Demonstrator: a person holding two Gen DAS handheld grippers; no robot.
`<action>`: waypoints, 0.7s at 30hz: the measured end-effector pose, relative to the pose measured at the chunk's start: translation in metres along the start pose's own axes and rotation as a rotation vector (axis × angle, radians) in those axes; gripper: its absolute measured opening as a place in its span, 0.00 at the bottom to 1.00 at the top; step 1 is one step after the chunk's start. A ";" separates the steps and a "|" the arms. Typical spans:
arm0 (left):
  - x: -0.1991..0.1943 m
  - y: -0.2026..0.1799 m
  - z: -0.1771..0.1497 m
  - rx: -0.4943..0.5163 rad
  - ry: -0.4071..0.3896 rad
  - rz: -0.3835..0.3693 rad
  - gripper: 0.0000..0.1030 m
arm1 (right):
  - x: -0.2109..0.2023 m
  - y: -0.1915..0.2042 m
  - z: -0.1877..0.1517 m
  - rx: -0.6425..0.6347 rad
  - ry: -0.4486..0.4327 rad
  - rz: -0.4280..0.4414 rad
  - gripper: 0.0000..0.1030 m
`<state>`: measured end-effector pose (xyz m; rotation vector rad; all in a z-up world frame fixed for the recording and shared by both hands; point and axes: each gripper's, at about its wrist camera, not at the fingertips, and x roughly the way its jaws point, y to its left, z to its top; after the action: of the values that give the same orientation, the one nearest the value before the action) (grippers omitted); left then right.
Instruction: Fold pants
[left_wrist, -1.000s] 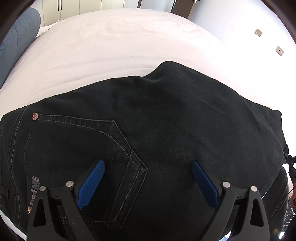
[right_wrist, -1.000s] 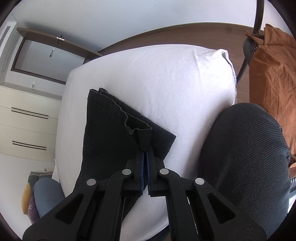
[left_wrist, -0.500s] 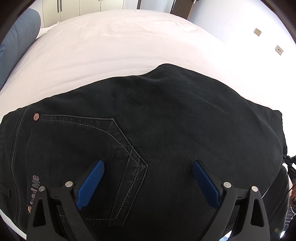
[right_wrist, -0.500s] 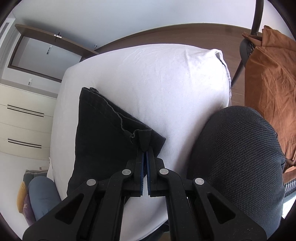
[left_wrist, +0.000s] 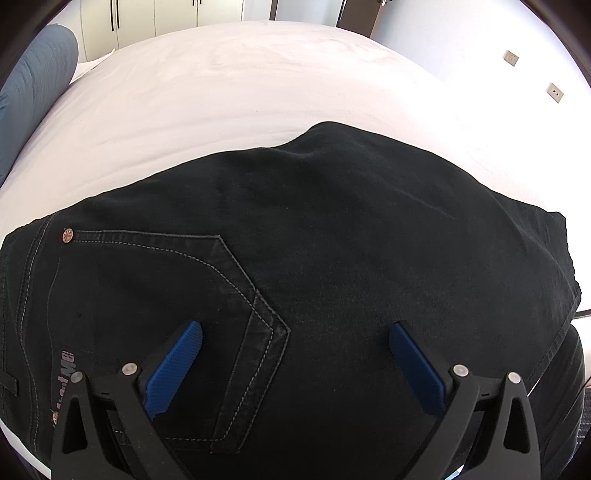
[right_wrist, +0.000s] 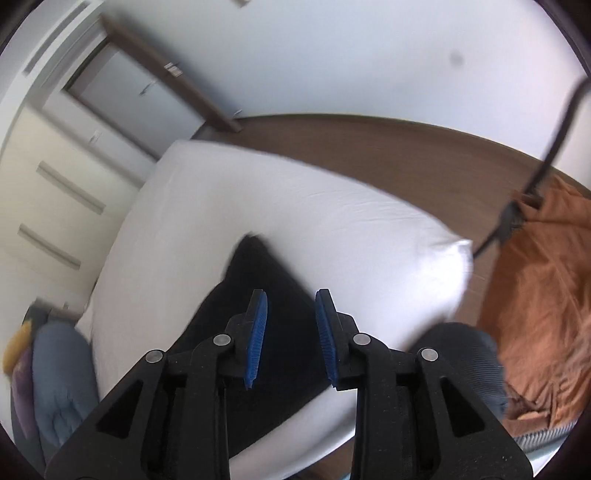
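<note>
Right tool (right_wrist: 290, 338) jaws opening, nothing between them; left tool (left_wrist: 295, 363) wide open over pants (left_wrist: 332, 258). Clear the right straight off so the fold on the bed (left_wrist: 221, 92) stays flat.

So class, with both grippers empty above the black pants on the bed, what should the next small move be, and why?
Probably lower the left gripper, jaws wide over the back pocket, to pinch the pants for another fold. The right gripper is opening, holding nothing.

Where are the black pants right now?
The black pants lie flat on the white bed, filling the lower left-wrist view under the open left gripper.
</note>
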<state>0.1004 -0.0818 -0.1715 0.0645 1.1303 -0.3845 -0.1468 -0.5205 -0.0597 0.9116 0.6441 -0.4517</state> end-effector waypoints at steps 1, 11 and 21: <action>0.002 -0.004 0.000 -0.002 0.000 0.005 0.99 | 0.014 0.024 -0.008 -0.059 0.060 0.063 0.26; 0.003 -0.004 0.001 -0.009 -0.010 -0.006 0.99 | 0.124 0.047 -0.071 -0.116 0.380 0.085 0.17; 0.001 0.009 -0.005 -0.024 -0.035 -0.026 0.99 | 0.062 -0.028 0.001 0.000 0.068 -0.267 0.09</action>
<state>0.0992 -0.0724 -0.1760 0.0220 1.1020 -0.3937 -0.1180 -0.5423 -0.1175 0.8469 0.8331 -0.6610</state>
